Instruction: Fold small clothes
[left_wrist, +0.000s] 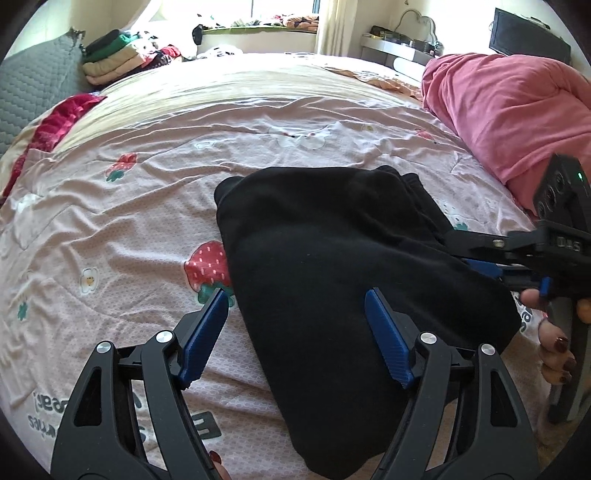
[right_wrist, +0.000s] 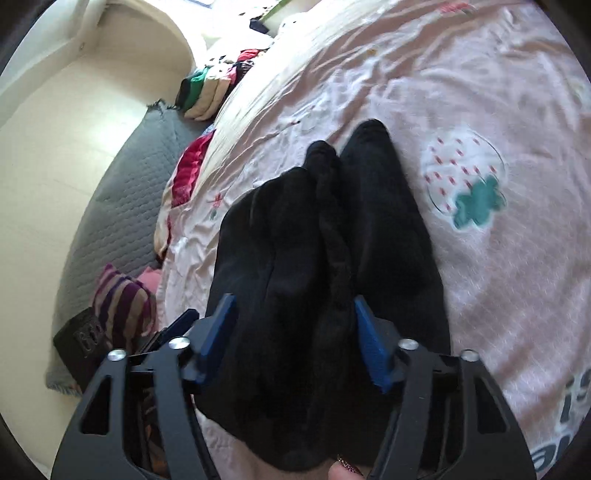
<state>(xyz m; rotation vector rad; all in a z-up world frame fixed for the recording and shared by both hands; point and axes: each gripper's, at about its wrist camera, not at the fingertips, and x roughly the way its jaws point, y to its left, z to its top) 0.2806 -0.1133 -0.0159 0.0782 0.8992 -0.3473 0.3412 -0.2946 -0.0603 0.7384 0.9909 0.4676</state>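
On pink bedsheet (left_wrist: 129, 229), black garment (left_wrist: 332, 258) betw. wide left claw (left_wrist: 295, 295), right claw (right_wrist: 293, 306) wide astride it, pink blanket (left_wrist: 509, 110) nr.

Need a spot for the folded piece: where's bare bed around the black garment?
Free: the pink sheet left of the black garment, and beyond it up to the folded stack. Crowded: the right side, with the pink blanket and right tool.

Left hand-held gripper (left_wrist: 295, 332) jaws wide apart; right hand-held gripper (right_wrist: 293, 341) jaws spread.
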